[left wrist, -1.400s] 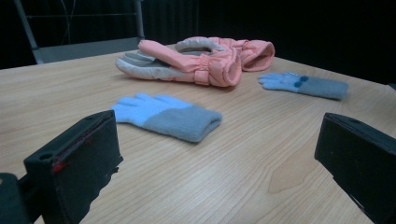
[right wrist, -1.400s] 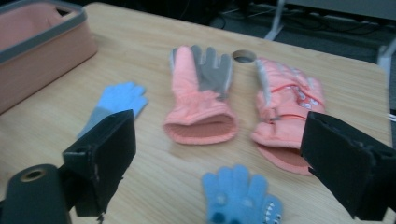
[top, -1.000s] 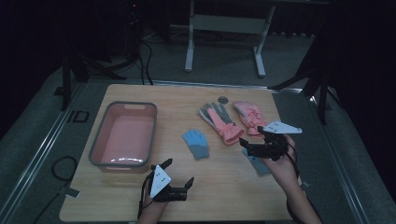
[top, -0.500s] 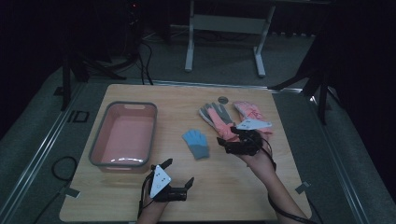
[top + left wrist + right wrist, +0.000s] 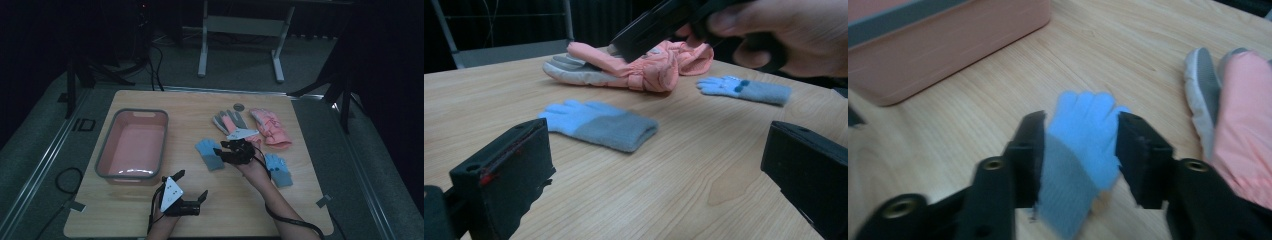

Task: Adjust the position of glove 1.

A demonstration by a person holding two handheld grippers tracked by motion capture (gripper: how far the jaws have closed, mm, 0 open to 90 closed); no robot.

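Note:
A light blue knit glove [image 5: 209, 153] [image 5: 1083, 150] lies flat on the table, right of the pink bin [image 5: 132, 145]. My right gripper [image 5: 220, 151] [image 5: 1080, 132] is down over it with a jaw along each side. The jaws have just been closing; the glove lies unsqueezed between them. Its mate, a second blue glove [image 5: 278, 169] [image 5: 744, 89], lies to the right of my right hand. My left gripper [image 5: 191, 183] [image 5: 656, 150] rests open near the front edge with nothing between its jaws, looking at the first glove [image 5: 599, 125].
Two padded gloves lie behind: a grey-and-pink one [image 5: 229, 122] [image 5: 624, 67] and a pink one [image 5: 270, 128]. A small round disc [image 5: 239, 106] sits near the table's far edge. The bin's wall [image 5: 948, 45] is close on the left in the right gripper view.
My right gripper has moved left across the table from the right-hand blue glove to the left one and come down over it, jaws narrower. The left gripper has stayed put.

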